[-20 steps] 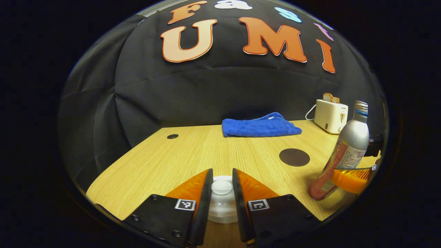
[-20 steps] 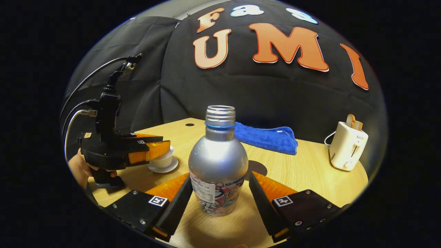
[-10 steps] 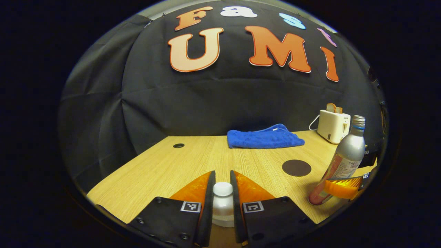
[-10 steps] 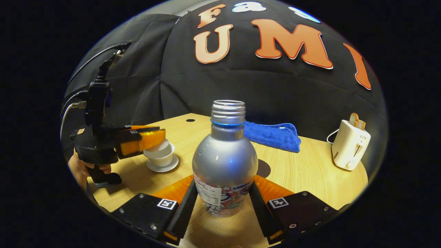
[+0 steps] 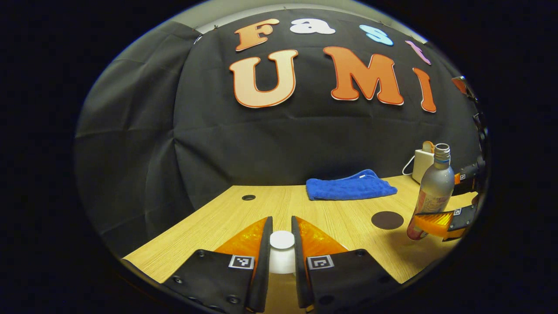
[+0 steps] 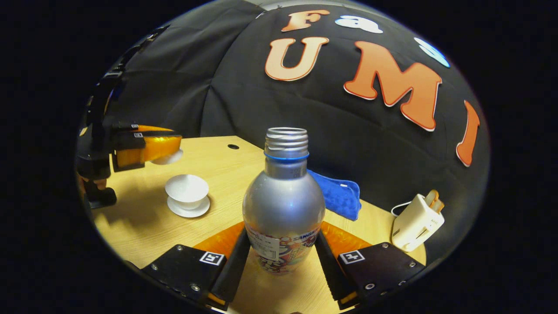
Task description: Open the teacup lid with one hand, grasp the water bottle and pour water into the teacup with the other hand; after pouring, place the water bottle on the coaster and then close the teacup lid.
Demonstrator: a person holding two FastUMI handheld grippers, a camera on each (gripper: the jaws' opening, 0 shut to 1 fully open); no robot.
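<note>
Teacup lid (image 5: 282, 240), white with a round knob, sits pinched between the left gripper (image 5: 282, 244) fingers, held in the air above the wooden table (image 5: 331, 213). Right gripper (image 6: 282, 248) fingers clamp the silver water bottle (image 6: 283, 209), uncapped and upright. Open white teacup (image 6: 187, 191) rests on its saucer (image 6: 188, 208); a dark round coaster (image 5: 387, 220) lies near a blue towel (image 5: 351, 187).

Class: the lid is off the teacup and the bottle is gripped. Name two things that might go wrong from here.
1. The left tool pinches only the lid's small knob; the lid might slip out and drop.
2. The bottle is uncapped and the teacup has a small mouth, so a quick tilt may spill water on the table.
</note>
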